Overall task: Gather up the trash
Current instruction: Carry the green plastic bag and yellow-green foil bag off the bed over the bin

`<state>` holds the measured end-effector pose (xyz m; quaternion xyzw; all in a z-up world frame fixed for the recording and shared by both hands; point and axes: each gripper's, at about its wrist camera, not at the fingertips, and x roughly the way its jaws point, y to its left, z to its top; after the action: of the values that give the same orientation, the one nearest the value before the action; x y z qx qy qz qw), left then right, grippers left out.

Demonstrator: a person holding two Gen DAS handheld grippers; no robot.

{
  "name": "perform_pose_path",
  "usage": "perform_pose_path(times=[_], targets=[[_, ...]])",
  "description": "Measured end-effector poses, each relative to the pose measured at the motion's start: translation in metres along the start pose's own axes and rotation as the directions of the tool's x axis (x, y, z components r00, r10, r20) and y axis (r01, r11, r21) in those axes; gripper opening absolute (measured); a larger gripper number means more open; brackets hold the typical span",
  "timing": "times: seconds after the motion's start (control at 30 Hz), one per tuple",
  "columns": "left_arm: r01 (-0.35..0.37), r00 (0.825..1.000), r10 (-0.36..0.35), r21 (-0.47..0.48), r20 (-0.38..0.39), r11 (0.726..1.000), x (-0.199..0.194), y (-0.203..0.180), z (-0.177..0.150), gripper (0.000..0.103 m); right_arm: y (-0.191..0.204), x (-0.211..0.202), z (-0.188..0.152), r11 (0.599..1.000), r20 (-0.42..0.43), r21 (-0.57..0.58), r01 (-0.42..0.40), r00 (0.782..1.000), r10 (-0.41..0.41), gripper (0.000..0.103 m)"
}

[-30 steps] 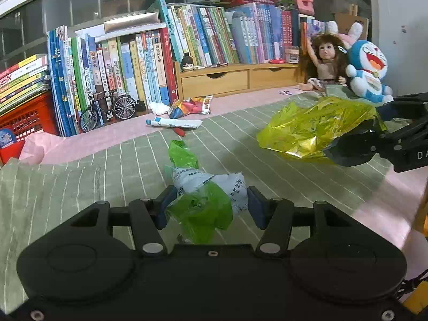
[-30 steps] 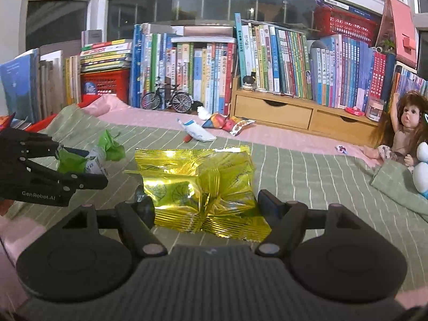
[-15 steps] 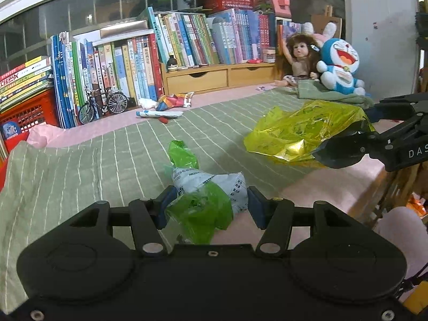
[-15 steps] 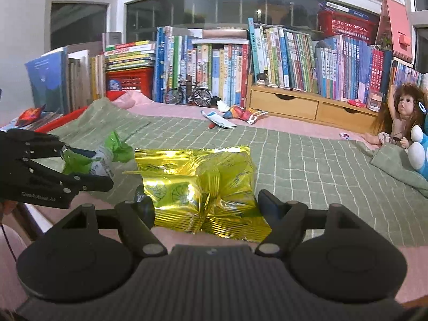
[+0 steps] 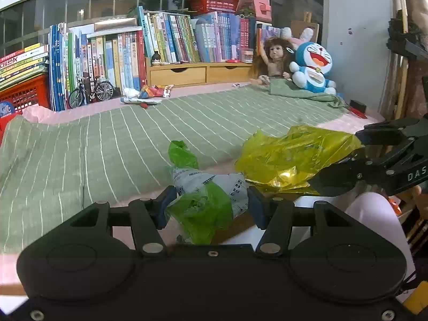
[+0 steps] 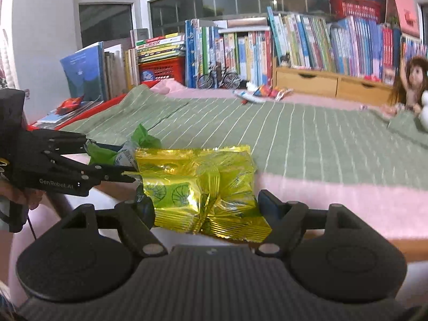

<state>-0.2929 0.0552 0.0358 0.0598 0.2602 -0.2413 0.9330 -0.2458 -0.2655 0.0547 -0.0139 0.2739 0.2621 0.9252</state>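
My left gripper [image 5: 208, 200] is shut on a crumpled green and white wrapper [image 5: 208, 187], held above the near edge of the bed. My right gripper [image 6: 206, 206] is shut on a shiny yellow snack bag [image 6: 198, 184]. In the left wrist view the yellow snack bag [image 5: 291, 155] hangs at the right in the right gripper [image 5: 345, 157]. In the right wrist view the left gripper [image 6: 125, 165] comes in from the left with the green wrapper [image 6: 144, 139]. More wrappers [image 5: 149, 95] lie far back on the bed by the books.
A green striped blanket [image 5: 107, 139] covers the pink bed [image 6: 334, 198]. Rows of books [image 5: 171, 40], a red crate [image 5: 24, 91], a toy bicycle [image 5: 91, 91], wooden drawers [image 5: 200, 72], a doll [image 5: 272, 58] and a blue plush toy [image 5: 313, 67] line the far side.
Both grippers have drawn back from the bookshelf to the bed's near edge, still carrying their wrappers. The books and toys look smaller and farther off.
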Motion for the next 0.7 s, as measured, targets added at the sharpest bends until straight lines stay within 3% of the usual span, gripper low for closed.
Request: perform_pose_path(times=[0.17, 0.43, 0.7], targets=[[0.006, 1.000, -0.006, 0.010, -0.010, 1.000, -0.016, -0.011, -0.016, 0.055, 0.008, -0.013, -0.015, 1.000, 0.006, 0.005, -0.018, 1.000, 0.018, 0.078], [0.025, 0.995, -0.023, 0.021, -0.094, 0.999, -0.025, -0.028, -0.050, 0.055, 0.019, -0.024, -0.040, 0.999, -0.037, 0.007, -0.037, 0.999, 0.037, 0.078], [0.060, 0.979, -0.071, -0.065, -0.189, 0.996, -0.011, -0.032, -0.087, 0.055, 0.027, -0.028, -0.067, 0.999, -0.085, 0.037, -0.013, 0.996, 0.016, 0.078]])
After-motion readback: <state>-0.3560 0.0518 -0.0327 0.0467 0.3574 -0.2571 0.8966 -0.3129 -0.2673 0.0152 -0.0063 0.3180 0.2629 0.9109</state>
